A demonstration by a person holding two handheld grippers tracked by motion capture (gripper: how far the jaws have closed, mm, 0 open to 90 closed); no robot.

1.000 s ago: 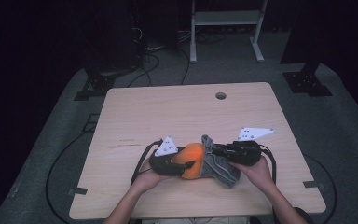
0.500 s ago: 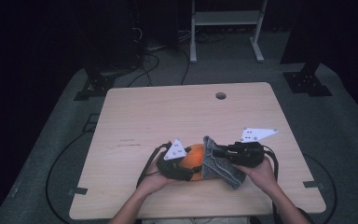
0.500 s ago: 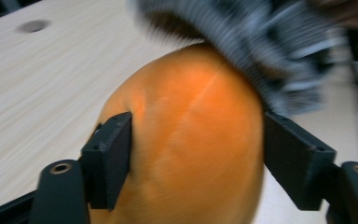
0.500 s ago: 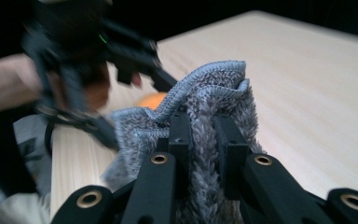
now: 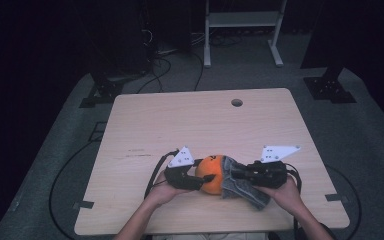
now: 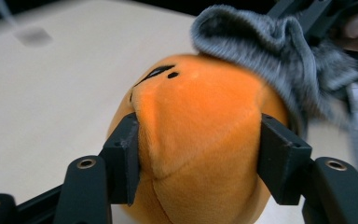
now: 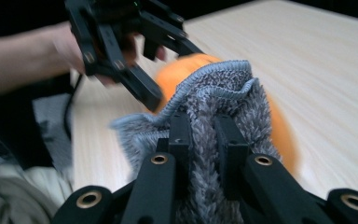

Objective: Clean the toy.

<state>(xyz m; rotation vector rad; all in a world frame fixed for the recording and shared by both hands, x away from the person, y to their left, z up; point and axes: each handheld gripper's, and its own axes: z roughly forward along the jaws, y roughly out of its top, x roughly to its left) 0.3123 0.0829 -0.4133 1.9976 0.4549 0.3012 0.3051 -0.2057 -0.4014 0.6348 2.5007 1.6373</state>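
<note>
Orange plush toy point(image 5: 211, 173) sits on the counter point(image 5: 200, 120) near its front edge, a little right of the middle, with the person's hands on either side. The left gripper point(image 6: 200, 158) has its fingers point(image 6: 126, 158) pressed into the toy's two flanks, having just been closing on it, so the plush bulges between them. A grey fuzzy cloth point(image 5: 244, 186) drapes over the toy's right side and trails onto the wood toward the front edge. The right gripper point(image 7: 205, 140) has its fingers point(image 7: 181, 135) clamped tight on a fold of that cloth, just beside the toy. Both grippers nearly meet across the toy. Beyond them, the counter's far half lies bare up to a small round hole point(image 5: 237, 102) near the back edge, and wide stretches of wood run to the left and right edges.
</note>
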